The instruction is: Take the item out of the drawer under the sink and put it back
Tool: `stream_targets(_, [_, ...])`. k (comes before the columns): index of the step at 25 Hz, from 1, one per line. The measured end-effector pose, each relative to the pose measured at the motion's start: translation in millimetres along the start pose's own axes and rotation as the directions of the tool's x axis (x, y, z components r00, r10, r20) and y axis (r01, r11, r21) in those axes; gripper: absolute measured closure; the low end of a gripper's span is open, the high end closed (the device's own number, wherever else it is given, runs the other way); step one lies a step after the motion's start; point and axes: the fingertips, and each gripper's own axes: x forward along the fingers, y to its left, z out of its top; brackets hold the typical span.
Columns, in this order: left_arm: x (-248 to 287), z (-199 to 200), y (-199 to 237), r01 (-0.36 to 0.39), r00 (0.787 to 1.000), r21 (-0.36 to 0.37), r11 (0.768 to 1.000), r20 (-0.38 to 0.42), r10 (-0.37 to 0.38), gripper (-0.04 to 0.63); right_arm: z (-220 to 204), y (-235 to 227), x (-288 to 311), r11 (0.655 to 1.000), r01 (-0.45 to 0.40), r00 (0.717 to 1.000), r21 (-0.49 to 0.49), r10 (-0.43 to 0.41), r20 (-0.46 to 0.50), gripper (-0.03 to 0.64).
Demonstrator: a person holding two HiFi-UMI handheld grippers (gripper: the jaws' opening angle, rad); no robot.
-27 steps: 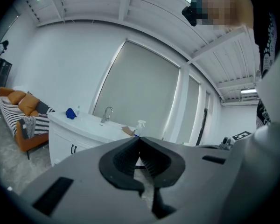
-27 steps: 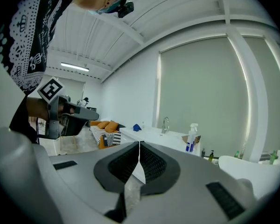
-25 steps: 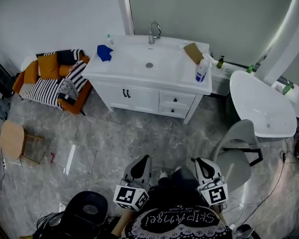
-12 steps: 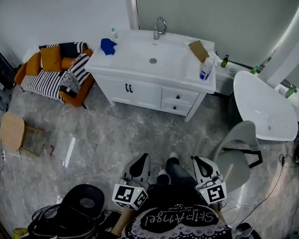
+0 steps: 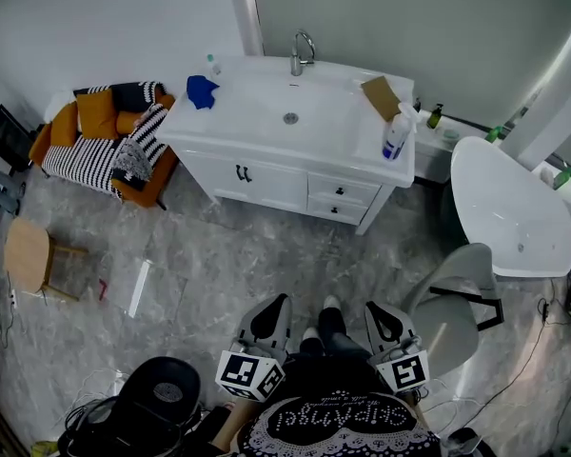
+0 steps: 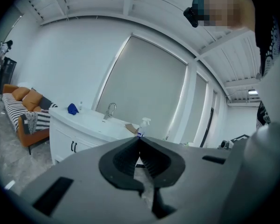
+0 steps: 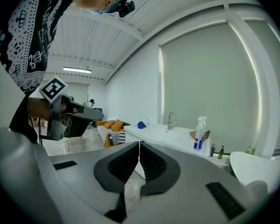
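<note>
The left gripper point(image 6: 139, 140) is clenched tight with nothing in it; the right gripper point(image 7: 139, 145) is clenched too, and empty; both are held low in front of the person, pointing at the white sink cabinet point(image 5: 266, 181), well apart from it across the grey floor point(image 5: 247, 255); the two small drawers point(image 5: 339, 191) under the sink point(image 5: 290, 112) are closed, so the item inside cannot be seen; a spray bottle point(image 5: 393, 137) and a blue cloth point(image 5: 202, 92) sit on the sink top.
</note>
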Motion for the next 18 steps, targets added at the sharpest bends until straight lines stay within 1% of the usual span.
stream_targets(10, [82, 17, -5, 0.024, 1.0, 0.029, 0.999, -0.01, -0.024, 0.591, 5, -71, 42, 1.0, 0.004, 1.0, 0.011, -0.004, 0.015, 0.596])
stream_targets(18, [126, 27, -8, 0.023, 1.0, 0.045, 0.999, 0.005, -0.023, 0.591, 7, -110, 64, 1.0, -0.005, 1.0, 0.009, 0.005, 0.025, 0.595])
